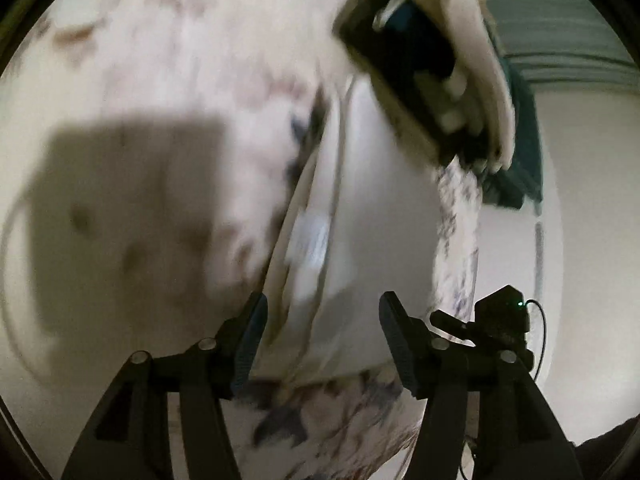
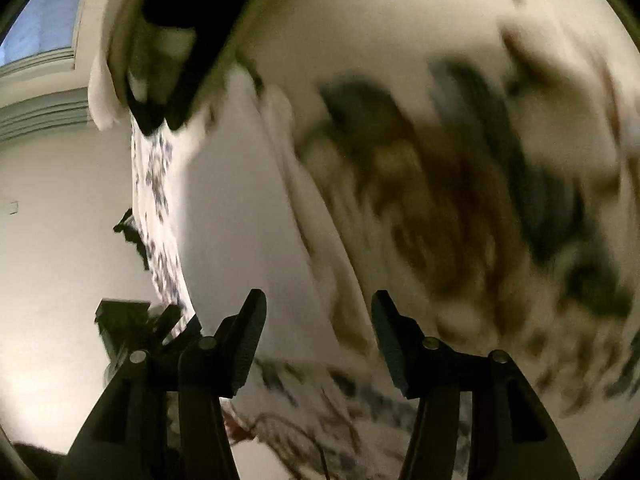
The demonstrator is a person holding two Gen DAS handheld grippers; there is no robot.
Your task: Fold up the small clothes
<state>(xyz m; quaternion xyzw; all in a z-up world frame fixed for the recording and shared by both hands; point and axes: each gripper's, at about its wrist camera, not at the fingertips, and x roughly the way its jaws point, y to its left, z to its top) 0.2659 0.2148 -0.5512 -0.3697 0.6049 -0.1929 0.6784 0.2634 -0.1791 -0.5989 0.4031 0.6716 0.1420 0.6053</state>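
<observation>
A white garment with a dark floral print (image 1: 168,80) fills most of the left wrist view, blurred by motion, with its plain white inner side (image 1: 372,208) showing in the middle. My left gripper (image 1: 322,340) is open, its jaws apart with cloth lying between and below them. The same floral garment (image 2: 460,200) fills the right wrist view, also blurred. My right gripper (image 2: 318,338) is open, with the plain inner cloth (image 2: 248,220) ahead of it. Each view shows the other gripper: the right one at the upper right (image 1: 424,80), the left one at the upper left (image 2: 172,60), both against the cloth's edge.
A pale wall (image 2: 60,200) and a grey louvred panel (image 1: 560,40) lie behind the cloth. A window with blue light (image 2: 44,24) sits at the upper left of the right wrist view. A small black device with a green light (image 1: 504,320) is beside my left gripper.
</observation>
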